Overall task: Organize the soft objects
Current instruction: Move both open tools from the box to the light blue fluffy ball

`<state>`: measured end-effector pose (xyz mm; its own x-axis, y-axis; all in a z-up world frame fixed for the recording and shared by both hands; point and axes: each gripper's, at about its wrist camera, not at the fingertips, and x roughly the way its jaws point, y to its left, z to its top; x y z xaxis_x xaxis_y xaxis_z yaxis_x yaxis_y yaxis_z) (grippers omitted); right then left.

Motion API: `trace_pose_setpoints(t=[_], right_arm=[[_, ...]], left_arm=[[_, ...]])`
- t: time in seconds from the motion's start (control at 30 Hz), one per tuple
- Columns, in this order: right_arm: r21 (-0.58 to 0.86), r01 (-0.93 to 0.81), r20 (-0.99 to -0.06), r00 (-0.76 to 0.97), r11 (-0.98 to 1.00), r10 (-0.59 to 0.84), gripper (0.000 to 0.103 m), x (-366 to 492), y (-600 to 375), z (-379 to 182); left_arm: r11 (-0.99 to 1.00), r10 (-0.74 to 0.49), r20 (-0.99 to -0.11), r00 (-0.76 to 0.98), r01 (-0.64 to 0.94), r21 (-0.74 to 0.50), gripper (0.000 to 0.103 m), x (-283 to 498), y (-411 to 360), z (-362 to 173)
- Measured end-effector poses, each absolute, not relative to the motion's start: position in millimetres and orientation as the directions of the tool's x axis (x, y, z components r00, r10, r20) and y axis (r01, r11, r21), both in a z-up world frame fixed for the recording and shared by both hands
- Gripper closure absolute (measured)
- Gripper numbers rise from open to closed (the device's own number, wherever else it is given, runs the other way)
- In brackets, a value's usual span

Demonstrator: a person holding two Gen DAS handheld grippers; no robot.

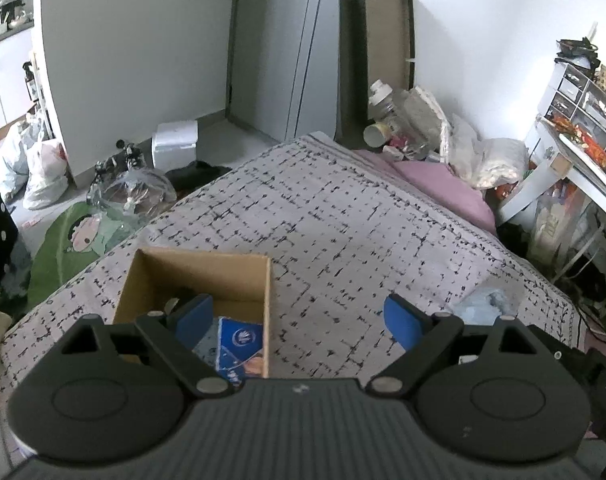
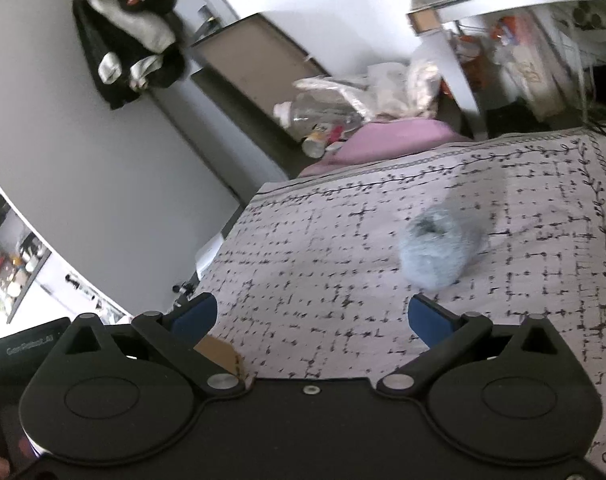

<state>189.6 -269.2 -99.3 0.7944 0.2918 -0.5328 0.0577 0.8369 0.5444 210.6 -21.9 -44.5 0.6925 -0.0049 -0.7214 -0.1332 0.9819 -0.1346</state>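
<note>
While both claws gape wide (left [image 1: 299,318], right [image 2: 311,318]), a fuzzy blue bundle [image 2: 439,254] rests on the bedspread [image 2: 343,264].

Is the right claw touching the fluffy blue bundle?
Apart. The right wrist view shows bare bedspread between the open right claw and the fluffy blue bundle.

Box and soft bundle on the bed

The cardboard box [image 1: 191,280] sits on the bed [image 1: 343,220] near its left edge, with a packet [image 1: 239,344] inside it. The soft bundle [image 2: 439,252] lies on the bed well apart from the box, toward the right edge. A pillow [image 1: 447,188] rests at the far right corner.
</note>
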Motion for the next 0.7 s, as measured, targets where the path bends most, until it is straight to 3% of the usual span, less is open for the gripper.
trace_pose_setpoints(t=[0.7], right_arm=[[0.541,0.202,-0.560,0.811,0.817,0.171,0.000,203.6,-319.1,-116.2]], left_arm=[[0.987,-0.123,-0.727,0.675,0.009,-0.159,0.012,251.0,-100.8,-69.3]])
